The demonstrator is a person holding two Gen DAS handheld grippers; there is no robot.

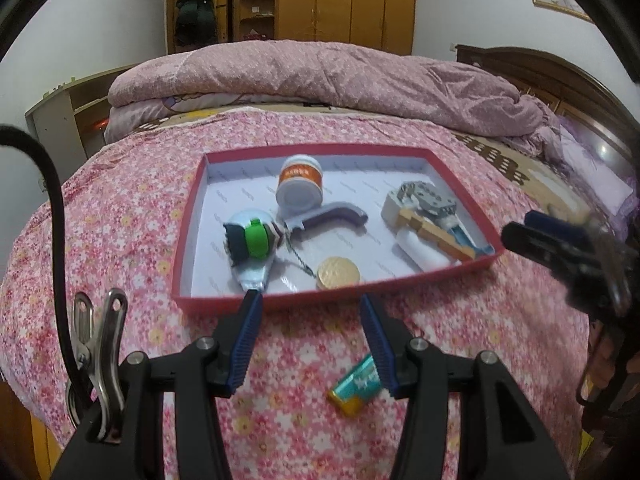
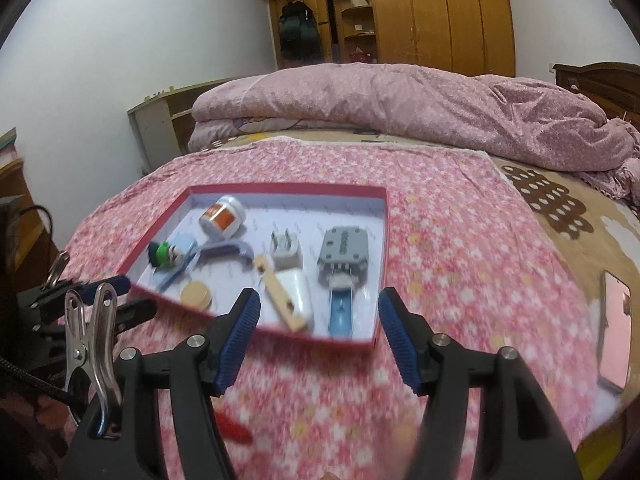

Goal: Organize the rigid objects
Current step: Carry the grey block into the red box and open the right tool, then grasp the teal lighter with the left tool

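Sitting in the red tray (image 1: 188, 248) already are a toy figure (image 1: 250, 240), orange-banded jar (image 1: 300, 186), gold coin (image 1: 338, 273) and white charger (image 2: 295, 294). Outside it are lying a small packet (image 1: 354, 386) and something red (image 2: 236, 430). The left gripper (image 1: 314, 344) and right gripper (image 2: 320, 338) are hovering spread, empty.

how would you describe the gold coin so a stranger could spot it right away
Find the shallow red box on the pink flowered bedspread. Look along its near wall, roughly in the middle, just right of the blue toy with the green figure. The coin lies flat there, the only round, gold thing in the box.
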